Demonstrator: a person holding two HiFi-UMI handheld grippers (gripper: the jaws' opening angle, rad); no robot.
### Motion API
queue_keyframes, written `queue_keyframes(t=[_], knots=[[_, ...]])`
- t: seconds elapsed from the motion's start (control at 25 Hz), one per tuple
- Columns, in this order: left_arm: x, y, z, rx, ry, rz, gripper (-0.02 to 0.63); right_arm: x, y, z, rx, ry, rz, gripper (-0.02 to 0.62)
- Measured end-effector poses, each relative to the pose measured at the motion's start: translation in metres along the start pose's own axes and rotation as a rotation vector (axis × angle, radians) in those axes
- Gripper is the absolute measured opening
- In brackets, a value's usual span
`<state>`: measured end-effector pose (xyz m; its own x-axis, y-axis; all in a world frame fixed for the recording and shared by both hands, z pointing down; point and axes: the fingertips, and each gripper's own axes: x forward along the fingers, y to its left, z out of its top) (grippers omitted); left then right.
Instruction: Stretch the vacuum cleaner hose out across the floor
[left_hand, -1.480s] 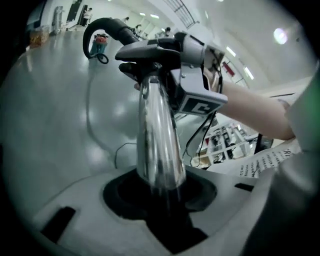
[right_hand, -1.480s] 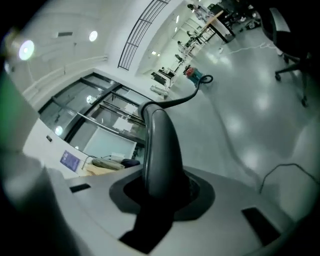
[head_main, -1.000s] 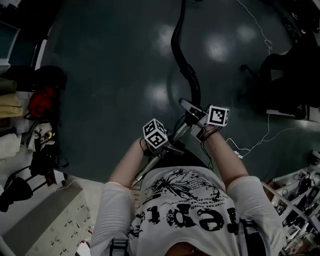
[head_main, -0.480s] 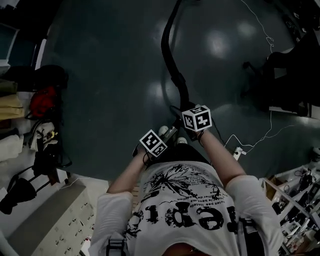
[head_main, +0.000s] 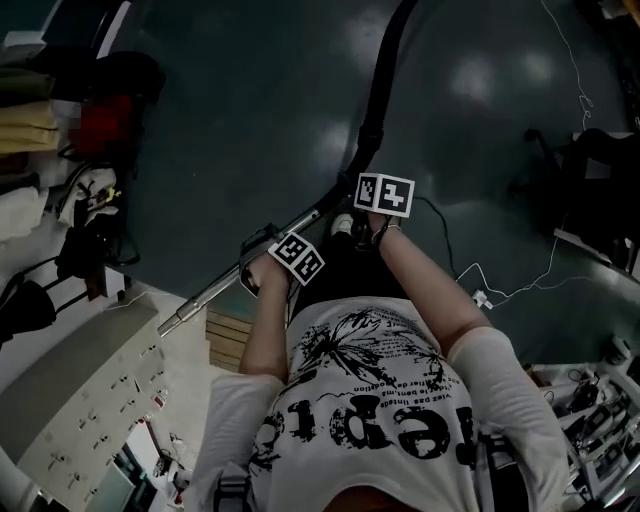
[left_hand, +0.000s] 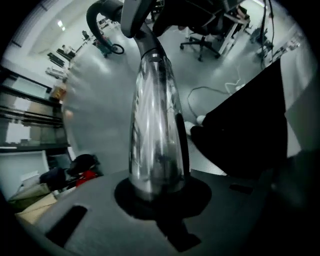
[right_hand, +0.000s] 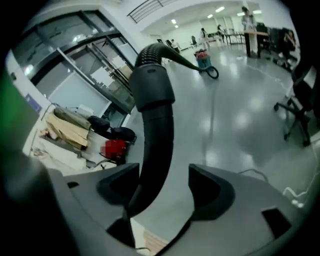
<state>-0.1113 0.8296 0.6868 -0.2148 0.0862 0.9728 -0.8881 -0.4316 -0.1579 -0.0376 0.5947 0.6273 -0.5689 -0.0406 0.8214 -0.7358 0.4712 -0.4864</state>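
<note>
Clamping the shiny chrome wand tube (left_hand: 152, 125), the left gripper (left_hand: 155, 192) is closed on rigid, slick metal. The right gripper (right_hand: 165, 187) has just been opening its jaws; the stiff black curved cuff (right_hand: 156, 105) sits loose between them and is probably the best hold. Ahead, the ribbed black hose (head_main: 378, 90) looks springy, its far end cut off.

head view steeply down from above, gripper views close, low, all sharing hose (head_main: 378, 100)

open-plan office or lab premises. polished grey floor (head_main: 230, 130), wheeled office chair (right_hand: 300, 107), glass partition walls (right_hand: 85, 40) and ceiling strip lights (right_hand: 220, 9) noted. loose cables (head_main: 520, 288) trail across the floor; piled clutter (head_main: 80, 190) along one side.
</note>
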Motion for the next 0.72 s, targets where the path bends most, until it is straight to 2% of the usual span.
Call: queue_keyframes(t=[0.08,0.16,0.28,0.32,0.36,0.44,0.6,0.72], knots=[[-0.013,0.031,-0.015,0.021,0.042,0.158,0.041,0.012,0.021,0.004,0.066,0.008,0.096,0.302],[-0.028,0.050,-0.020,0.048,0.062,0.273,0.046,0.024,0.038,0.020,0.117,-0.013,0.142,0.301],[-0.041,0.059,-0.019,0.051,0.087,0.356,0.051,0.035,0.043,0.037,0.240,-0.038,0.141,0.299],[-0.044,0.061,-0.017,0.043,0.091,0.368,0.054,0.037,0.039,0.041,0.259,-0.045,0.128,0.277],[-0.047,0.066,-0.015,0.037,0.092,0.379,0.055,0.037,0.036,0.047,0.263,-0.057,0.114,0.133],[-0.054,0.078,-0.011,0.026,0.102,0.416,0.061,0.039,0.038,0.061,0.253,-0.095,0.137,0.118],[-0.069,0.103,-0.013,-0.017,0.147,0.543,0.064,0.029,0.067,0.092,0.215,-0.194,0.367,0.115],[-0.082,0.124,-0.014,-0.070,0.149,0.612,0.064,0.013,0.084,0.109,0.162,-0.240,0.489,0.115]])
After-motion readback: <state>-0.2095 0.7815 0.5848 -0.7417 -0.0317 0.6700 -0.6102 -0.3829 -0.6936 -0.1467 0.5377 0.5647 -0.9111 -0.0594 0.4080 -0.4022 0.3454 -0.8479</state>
